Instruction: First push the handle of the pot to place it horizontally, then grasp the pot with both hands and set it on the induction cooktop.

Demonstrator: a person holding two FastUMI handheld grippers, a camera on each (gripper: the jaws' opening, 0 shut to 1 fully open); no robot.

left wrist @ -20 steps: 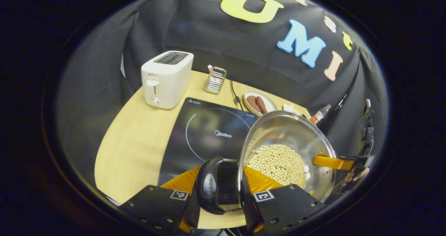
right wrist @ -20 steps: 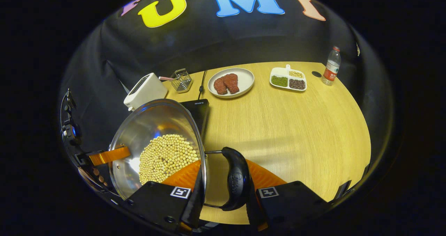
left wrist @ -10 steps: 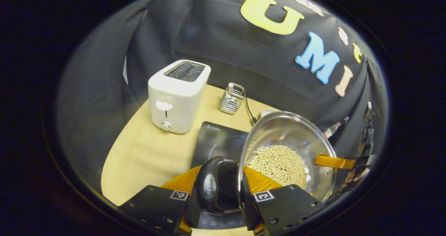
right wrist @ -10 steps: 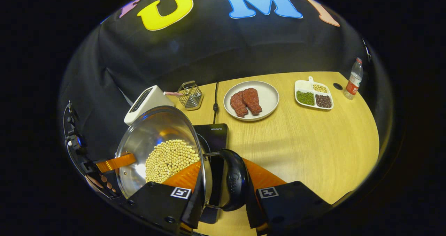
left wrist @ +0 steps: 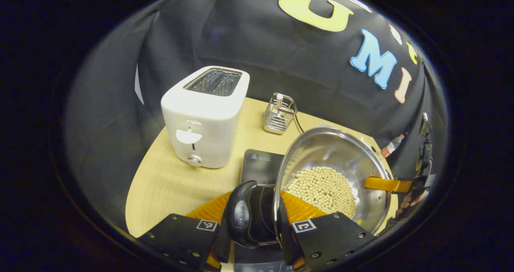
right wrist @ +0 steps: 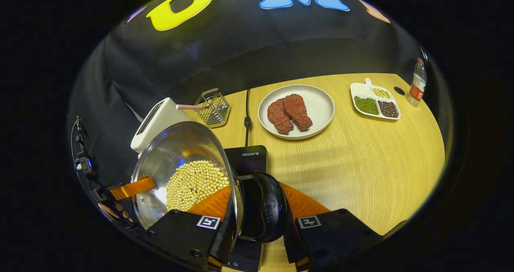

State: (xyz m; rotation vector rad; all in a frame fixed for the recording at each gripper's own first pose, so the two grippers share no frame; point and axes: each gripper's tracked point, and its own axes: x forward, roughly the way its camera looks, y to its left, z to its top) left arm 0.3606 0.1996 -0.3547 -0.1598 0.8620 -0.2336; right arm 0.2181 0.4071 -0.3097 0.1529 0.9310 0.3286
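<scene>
You have carried the pot (left wrist: 333, 175) forward and to your left across the tabletop (right wrist: 361, 159). A second ago it hung in front of the induction cooktop (left wrist: 261, 165), whose ring lay open in the left gripper view; now the pot covers most of that surface and a far corner shows beyond its rim. The cooktop's near edge has come under both grippers. The toaster (left wrist: 204, 117) and the wire basket (left wrist: 279, 115) have drawn much closer. In the right gripper view the plate of meat (right wrist: 296, 110) and the divided dish (right wrist: 375, 103) have also neared, and the bottle (right wrist: 417, 81) has slid toward the right edge.
</scene>
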